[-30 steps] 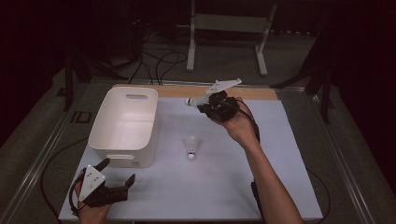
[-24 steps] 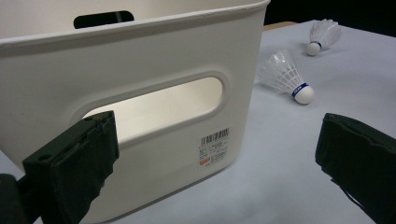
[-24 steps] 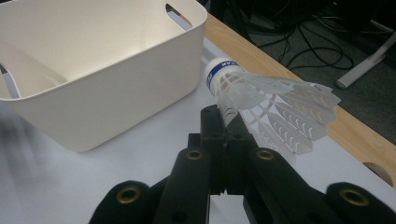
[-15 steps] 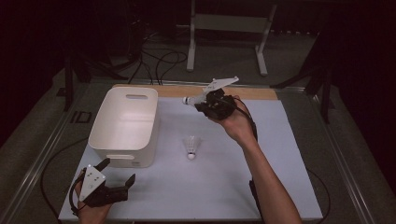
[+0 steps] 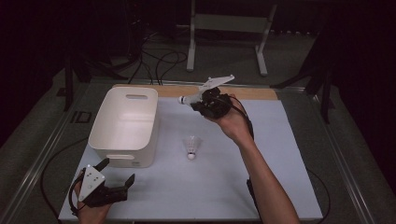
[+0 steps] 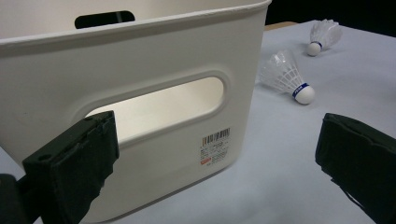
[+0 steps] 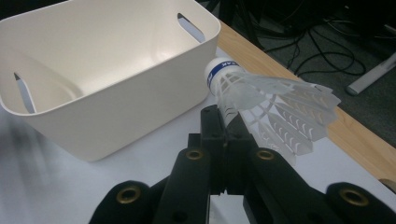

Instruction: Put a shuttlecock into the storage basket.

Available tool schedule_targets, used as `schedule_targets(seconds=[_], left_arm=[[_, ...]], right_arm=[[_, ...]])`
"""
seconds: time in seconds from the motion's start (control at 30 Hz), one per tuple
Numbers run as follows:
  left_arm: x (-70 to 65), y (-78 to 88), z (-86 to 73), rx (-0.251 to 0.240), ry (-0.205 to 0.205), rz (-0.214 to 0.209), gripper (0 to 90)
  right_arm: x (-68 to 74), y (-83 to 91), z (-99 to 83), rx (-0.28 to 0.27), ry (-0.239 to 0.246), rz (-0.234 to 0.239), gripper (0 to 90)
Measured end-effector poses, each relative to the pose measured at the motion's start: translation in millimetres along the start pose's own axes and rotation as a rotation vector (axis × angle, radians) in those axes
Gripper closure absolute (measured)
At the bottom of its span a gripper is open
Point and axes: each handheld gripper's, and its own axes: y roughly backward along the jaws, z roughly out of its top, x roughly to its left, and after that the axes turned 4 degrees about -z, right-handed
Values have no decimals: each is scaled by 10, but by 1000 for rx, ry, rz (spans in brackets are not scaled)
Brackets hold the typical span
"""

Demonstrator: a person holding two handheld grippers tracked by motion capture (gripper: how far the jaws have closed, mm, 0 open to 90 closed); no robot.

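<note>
A white bin [image 5: 123,125] is seen near the left edge of the pale mat [image 5: 280,186], with open surface spread to its right around a lone shuttlecock [image 5: 191,146]. A second shuttlecock [image 7: 261,100] is pinched by its skirt in the closed jaws of the right gripper [image 5: 200,100], raised just beside the bin's far corner on an outstretched forearm. The left gripper [image 5: 116,173] is rested at the near edge, jaws spread wide and empty, facing the bin's handle slot.
</note>
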Motion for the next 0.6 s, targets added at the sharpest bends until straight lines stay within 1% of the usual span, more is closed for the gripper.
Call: schedule_targets(seconds=[0.17, 0.6], left_arm=[[-1, 0, 0, 2, -2, -1, 0], [-1, 0, -1, 3, -3, 0, 0]], right_arm=[[13, -7, 8, 0, -4, 2, 897], [75, -55, 28, -2, 8, 19, 897]])
